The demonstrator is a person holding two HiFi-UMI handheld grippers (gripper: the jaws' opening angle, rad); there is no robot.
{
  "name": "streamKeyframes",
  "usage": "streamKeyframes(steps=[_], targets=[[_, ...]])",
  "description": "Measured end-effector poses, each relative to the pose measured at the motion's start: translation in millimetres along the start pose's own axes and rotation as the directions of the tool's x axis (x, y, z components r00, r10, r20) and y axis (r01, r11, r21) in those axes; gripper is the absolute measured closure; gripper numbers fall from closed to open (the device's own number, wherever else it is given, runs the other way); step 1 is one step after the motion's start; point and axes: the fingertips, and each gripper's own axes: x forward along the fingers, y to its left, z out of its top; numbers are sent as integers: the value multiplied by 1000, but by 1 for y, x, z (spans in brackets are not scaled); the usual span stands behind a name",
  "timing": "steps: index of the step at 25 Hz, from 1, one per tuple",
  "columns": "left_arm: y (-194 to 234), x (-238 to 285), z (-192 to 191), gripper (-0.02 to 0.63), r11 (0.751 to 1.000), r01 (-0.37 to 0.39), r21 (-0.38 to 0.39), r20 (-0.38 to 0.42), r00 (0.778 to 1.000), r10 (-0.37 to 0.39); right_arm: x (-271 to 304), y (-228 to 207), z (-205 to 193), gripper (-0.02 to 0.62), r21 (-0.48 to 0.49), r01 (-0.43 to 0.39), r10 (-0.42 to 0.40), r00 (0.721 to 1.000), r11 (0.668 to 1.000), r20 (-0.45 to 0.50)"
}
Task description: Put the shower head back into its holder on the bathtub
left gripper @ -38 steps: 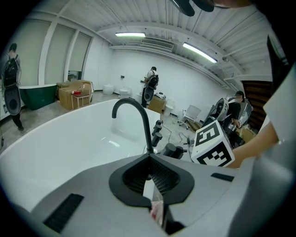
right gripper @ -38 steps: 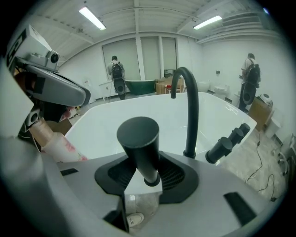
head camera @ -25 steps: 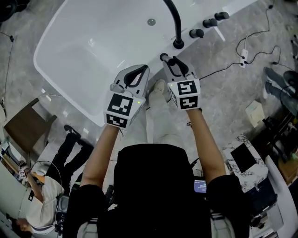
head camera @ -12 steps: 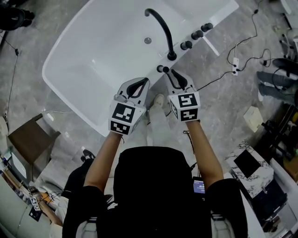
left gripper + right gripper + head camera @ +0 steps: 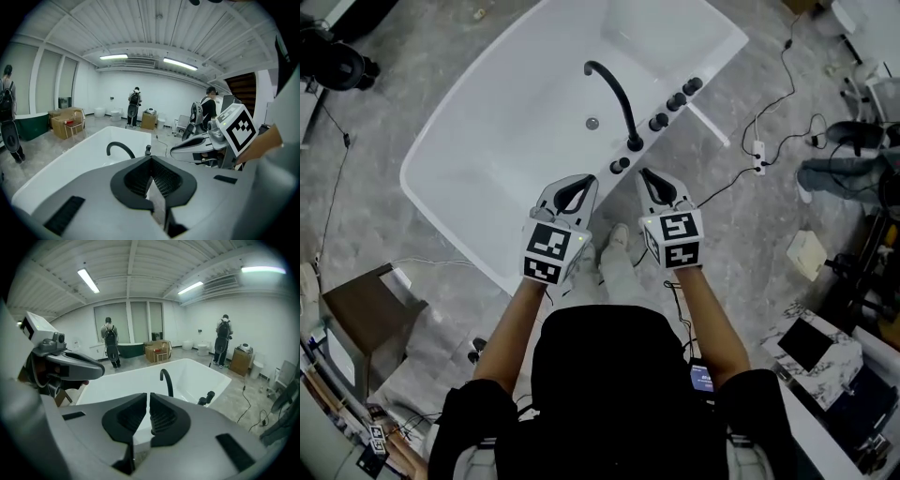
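Note:
The white bathtub (image 5: 441,202) lies below me with its black curved faucet (image 5: 614,94) and black knobs (image 5: 675,101) on the rim. The small black shower head (image 5: 621,165) stands upright at the rim, apart from both grippers. My right gripper (image 5: 649,176) hovers just to its right. Its jaws are closing to a thin slit with nothing between them (image 5: 148,397). My left gripper (image 5: 573,185) hangs over the tub's near edge, shut and holding nothing (image 5: 151,160). The faucet (image 5: 167,380) and knobs (image 5: 206,398) lie past the right jaws.
Cables and a power strip (image 5: 759,145) lie on the grey floor right of the tub. A wooden stool (image 5: 356,319) stands at the lower left. The person's shoes (image 5: 619,236) sit by the tub's edge. Other people and cardboard boxes (image 5: 68,123) stand far behind.
Both grippers have risen away from the tub rim. The right jaws, wide open at the black shower head a second ago, have drawn nearly together and left it on the rim.

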Motion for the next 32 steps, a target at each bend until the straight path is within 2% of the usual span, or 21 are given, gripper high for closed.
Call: streamKeyframes(steps=[7, 11, 14, 21, 32], targets=[[-5, -30, 35, 592, 998, -51, 26, 68, 996, 49, -45, 1, 51, 566, -17, 22, -20, 992, 1000, 124], [-8, -45, 48, 592, 997, -76, 5, 111, 991, 75, -71, 0, 80, 569, -23, 27, -22, 980, 999, 196], [-13, -55, 62, 592, 996, -84, 2, 140, 987, 83, -89, -1, 98, 571, -26, 30, -23, 969, 999, 247], [-20, -81, 100, 592, 992, -113, 57, 222, 970, 98, -123, 6, 140, 572, -35, 43, -28, 933, 998, 359], [-37, -108, 151, 592, 983, -132, 128, 332, 940, 83, -162, 1, 177, 572, -16, 49, -36, 884, 999, 465]])
